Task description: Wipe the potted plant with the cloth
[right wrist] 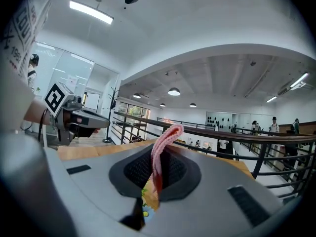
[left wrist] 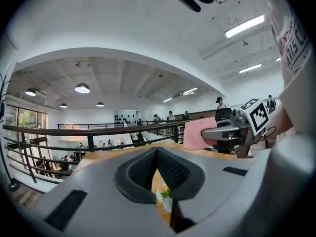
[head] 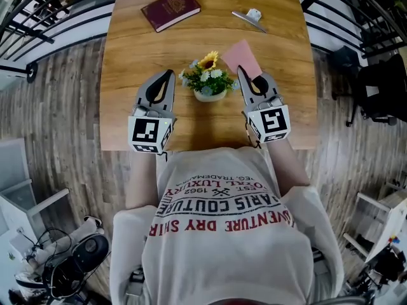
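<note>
The small potted plant (head: 207, 81), a sunflower and white blooms in a white pot, stands at the middle of the wooden table (head: 127, 75). My left gripper (head: 168, 75) hovers just left of it, jaws shut with nothing between them; in the left gripper view the jaws (left wrist: 157, 154) meet and flowers (left wrist: 166, 197) show below. My right gripper (head: 242, 72) hovers just right of the plant, shut on the pink cloth (head: 243, 56), which sticks out past the tips. In the right gripper view the cloth (right wrist: 159, 154) stands folded between the pads.
A dark red booklet (head: 170, 9) lies at the far left of the table, a metal tool with a white piece (head: 250, 18) at the far right. Black railings (head: 38, 18) flank the table. The person's torso is against the near edge.
</note>
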`<state>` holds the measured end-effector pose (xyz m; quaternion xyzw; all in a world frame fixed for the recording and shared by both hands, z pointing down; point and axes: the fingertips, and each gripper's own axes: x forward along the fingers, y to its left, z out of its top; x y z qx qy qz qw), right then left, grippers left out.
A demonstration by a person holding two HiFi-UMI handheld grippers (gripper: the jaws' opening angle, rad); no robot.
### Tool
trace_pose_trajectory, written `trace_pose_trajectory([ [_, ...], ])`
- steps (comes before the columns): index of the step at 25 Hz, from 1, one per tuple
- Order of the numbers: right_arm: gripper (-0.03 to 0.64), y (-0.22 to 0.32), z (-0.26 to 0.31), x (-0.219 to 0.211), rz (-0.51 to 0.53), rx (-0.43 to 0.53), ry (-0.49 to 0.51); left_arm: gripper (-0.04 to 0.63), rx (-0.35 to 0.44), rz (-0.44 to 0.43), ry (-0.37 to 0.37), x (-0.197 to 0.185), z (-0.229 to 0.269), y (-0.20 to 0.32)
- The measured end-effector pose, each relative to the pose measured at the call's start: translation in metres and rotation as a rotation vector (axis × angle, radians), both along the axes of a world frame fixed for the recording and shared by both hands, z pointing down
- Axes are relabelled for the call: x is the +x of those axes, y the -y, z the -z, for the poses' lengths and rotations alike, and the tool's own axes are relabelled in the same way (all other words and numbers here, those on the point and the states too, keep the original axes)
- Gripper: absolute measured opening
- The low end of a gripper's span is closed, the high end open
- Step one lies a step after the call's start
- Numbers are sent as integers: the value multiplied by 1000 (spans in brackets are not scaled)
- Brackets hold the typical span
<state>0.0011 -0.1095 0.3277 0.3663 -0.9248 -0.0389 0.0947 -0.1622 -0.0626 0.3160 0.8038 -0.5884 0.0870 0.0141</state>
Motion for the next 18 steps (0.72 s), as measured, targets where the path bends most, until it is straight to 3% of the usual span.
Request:
trace_pose_trajectory([
  [18,37,0,0,4,7,11,3,16,-11,-7,-2,7,6,6],
])
